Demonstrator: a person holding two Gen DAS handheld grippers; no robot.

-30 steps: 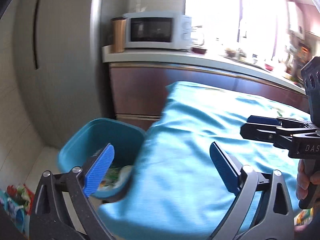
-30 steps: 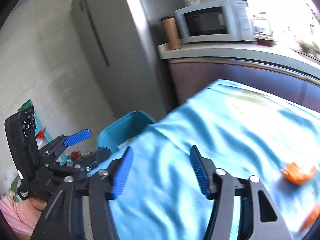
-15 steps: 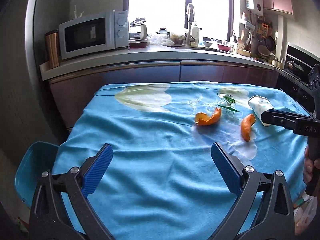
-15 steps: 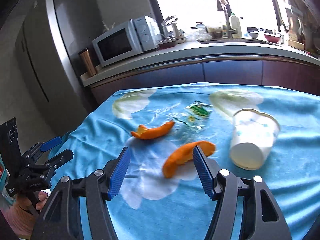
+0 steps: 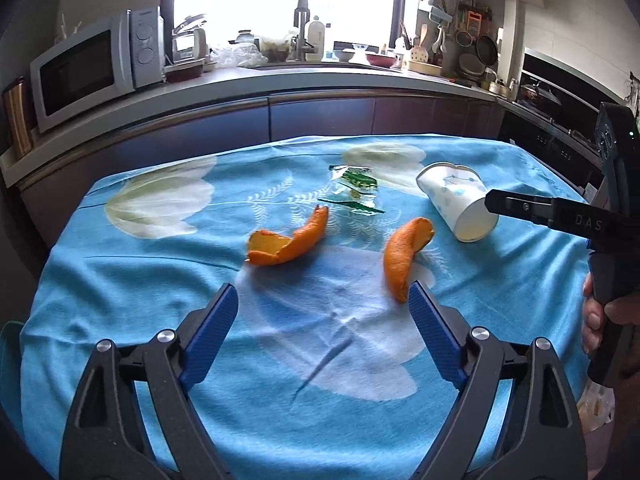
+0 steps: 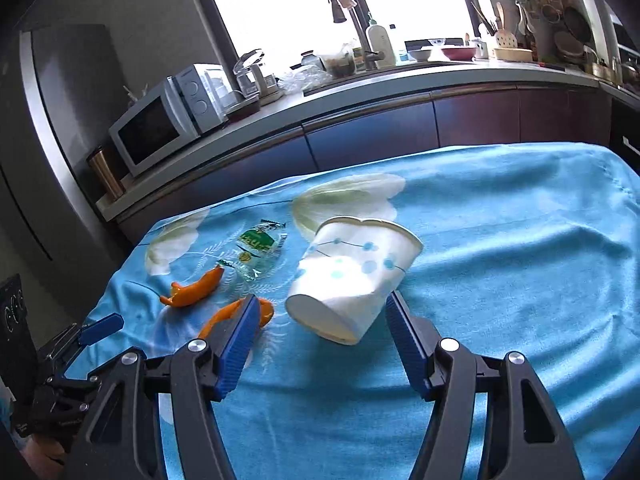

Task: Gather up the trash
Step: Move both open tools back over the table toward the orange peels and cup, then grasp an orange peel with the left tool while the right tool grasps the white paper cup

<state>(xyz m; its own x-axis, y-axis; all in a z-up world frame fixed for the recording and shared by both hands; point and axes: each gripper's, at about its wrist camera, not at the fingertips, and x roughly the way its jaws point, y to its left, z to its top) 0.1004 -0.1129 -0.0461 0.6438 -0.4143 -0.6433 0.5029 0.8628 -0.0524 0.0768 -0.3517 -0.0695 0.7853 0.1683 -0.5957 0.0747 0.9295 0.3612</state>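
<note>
Trash lies on a table under a blue flowered cloth [image 5: 160,300]. A white paper cup [image 6: 352,276] lies on its side, also in the left wrist view [image 5: 456,200]. Two orange peels [image 5: 288,238] [image 5: 404,256] lie mid-table, and a clear green-printed wrapper [image 5: 354,184] lies behind them. My right gripper [image 6: 320,316] is open, its fingers flanking the cup's base without touching. My left gripper [image 5: 324,312] is open and empty, just short of the peels, its right finger [image 5: 432,332] next to the right peel's near tip.
A kitchen counter [image 5: 280,76] with a microwave [image 5: 92,68], sink tap and dishes runs behind the table. A fridge [image 6: 48,160] stands at left. A corner of a teal bin [image 5: 8,344] shows at the table's left edge.
Both grippers swung from the teal bin at the table's left end toward the trash. The right one closed in on the cup, the left one on the peels.
</note>
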